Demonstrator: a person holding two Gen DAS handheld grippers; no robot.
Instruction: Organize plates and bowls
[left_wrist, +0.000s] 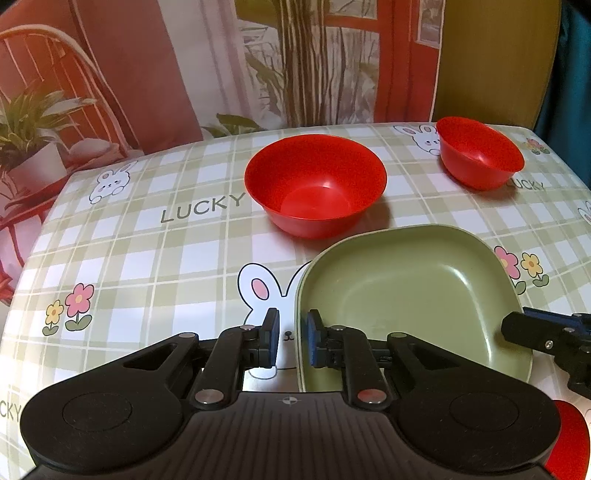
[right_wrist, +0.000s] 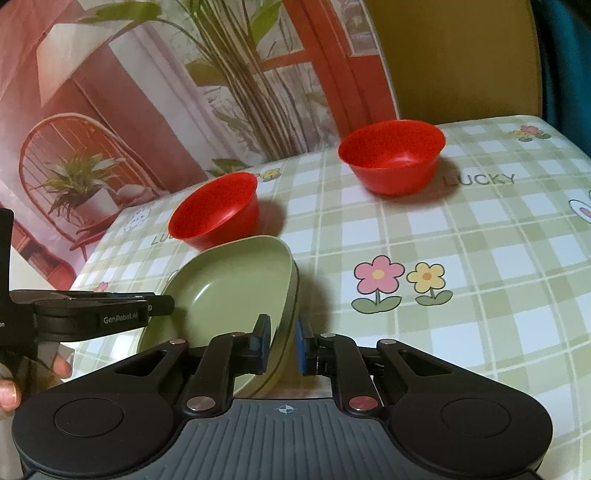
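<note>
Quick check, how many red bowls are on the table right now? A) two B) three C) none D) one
A: two red bowls sit apart on the checked cloth, one red bowl just beyond the green plate, the other red bowl farther right.

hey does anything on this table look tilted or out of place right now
Only the green square plate: it sits tilted, one edge raised off the tablecloth, its rim between the fingers of both the left gripper and right gripper. Both red bowls stand upright, unspilled.

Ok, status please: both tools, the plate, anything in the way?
Both tools open, straddling plate rims. Two red bowls beyond, apart.
</note>
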